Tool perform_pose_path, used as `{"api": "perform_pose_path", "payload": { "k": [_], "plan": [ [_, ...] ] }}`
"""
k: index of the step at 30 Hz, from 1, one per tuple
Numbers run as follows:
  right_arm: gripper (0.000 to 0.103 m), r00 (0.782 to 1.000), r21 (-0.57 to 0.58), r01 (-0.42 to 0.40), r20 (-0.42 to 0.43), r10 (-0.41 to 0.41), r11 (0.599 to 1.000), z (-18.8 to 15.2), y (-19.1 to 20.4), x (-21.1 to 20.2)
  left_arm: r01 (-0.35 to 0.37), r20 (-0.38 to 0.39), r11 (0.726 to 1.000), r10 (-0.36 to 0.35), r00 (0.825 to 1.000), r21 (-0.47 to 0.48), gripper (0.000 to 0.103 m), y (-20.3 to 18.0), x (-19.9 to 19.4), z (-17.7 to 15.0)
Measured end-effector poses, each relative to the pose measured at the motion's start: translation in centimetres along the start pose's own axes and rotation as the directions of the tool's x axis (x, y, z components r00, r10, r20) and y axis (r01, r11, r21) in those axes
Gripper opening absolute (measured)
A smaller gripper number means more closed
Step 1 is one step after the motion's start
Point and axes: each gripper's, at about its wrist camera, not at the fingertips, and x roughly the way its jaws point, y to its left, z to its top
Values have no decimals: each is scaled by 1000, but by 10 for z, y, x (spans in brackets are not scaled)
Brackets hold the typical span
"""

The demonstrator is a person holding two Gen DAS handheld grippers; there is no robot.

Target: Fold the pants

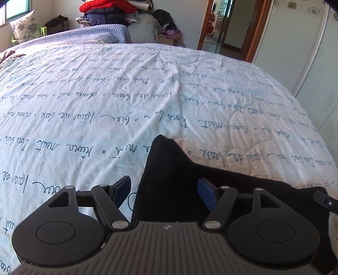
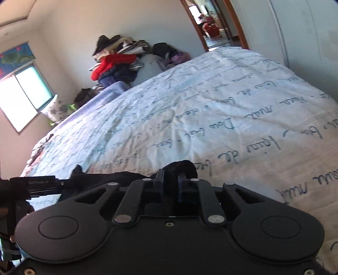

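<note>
The black pants (image 1: pixel 169 169) lie on the bed near its front edge, one corner pointing away from me. My left gripper (image 1: pixel 163 190) is open, its blue-padded fingers either side of that black cloth, not closed on it. In the right wrist view my right gripper (image 2: pixel 171 179) is shut on a bunched fold of the black pants (image 2: pixel 183 167), which it holds just above the bed cover. The rest of the pants runs left as a dark strip (image 2: pixel 118 175) towards the left gripper (image 2: pixel 31 186) at the frame edge.
The bed (image 1: pixel 147 95) carries a pale blue cover with handwritten script. A pile of clothes (image 1: pixel 109 10) and a floral pillow (image 1: pixel 23 27) stand at the far side. A doorway (image 1: pixel 224 25) and a white wardrobe (image 1: pixel 306 52) are at the right.
</note>
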Motion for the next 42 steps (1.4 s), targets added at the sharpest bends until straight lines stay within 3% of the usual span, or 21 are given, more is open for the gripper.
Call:
{"api": "perform_pose_path", "payload": {
  "k": [3, 4, 8, 11, 14, 17, 24, 25, 26, 27, 30, 35, 37, 40, 42],
  "plan": [
    [15, 999, -12, 27, -24, -28, 1000, -5, 0, 6, 2, -6, 1000, -2, 1000, -1, 73, 2, 4, -4],
    [28, 999, -10, 45, -10, -45, 999, -5, 2, 1, 7, 1, 1000, -7, 1000, 1, 72, 3, 0, -5],
    [29, 989, -104, 126, 92, -117, 987, -16, 24, -52, 33, 61, 999, -34, 998, 30, 73, 3, -31, -16],
    [29, 995, -136, 71, 85, -59, 988, -37, 37, -86, 49, 87, 997, -53, 995, 53, 76, 3, -53, -33],
    [29, 997, -148, 58, 52, -51, 987, -56, 45, -101, 74, 94, 994, -81, 992, 79, 76, -1, -68, -51],
    [29, 999, -123, 36, 14, -34, 992, -69, 44, -103, 64, 102, 993, -75, 992, 101, 76, -7, -76, -67],
    [32, 996, -136, 76, -26, -80, 988, -74, 43, -89, 53, 99, 989, -67, 993, 140, 77, -14, -76, -88],
    [30, 997, -143, 71, -26, -75, 987, -74, 44, -89, 49, 101, 988, -64, 993, 144, 77, -14, -76, -89],
    [21, 996, -165, 80, -24, -85, 983, -75, 46, -89, 44, 100, 988, -59, 993, 145, 77, -14, -76, -89],
    [6, 994, -197, 100, -19, -106, 975, -76, 49, -89, 45, 99, 989, -60, 993, 142, 77, -14, -76, -89],
    [3, 991, -236, 135, 6, -137, 962, -76, 54, -98, 71, 97, 989, -84, 992, 128, 77, -13, -80, -87],
    [7, 986, -231, 147, -39, -160, 962, -81, 44, -92, 43, 86, 981, -60, 994, 191, 81, -22, -73, -95],
    [20, 984, -220, 174, -3, -179, 960, -75, 46, -99, 36, 100, 979, -57, 993, 200, 81, -22, -77, -96],
    [20, 980, -271, 194, 98, -174, 943, -54, 67, -104, 33, 107, 984, -53, 993, 178, 81, -19, -78, -93],
    [20, 990, -332, 130, 93, -104, 934, -41, 87, -89, 43, 90, 985, -58, 994, 167, 81, -17, -77, -92]
  ]
}}
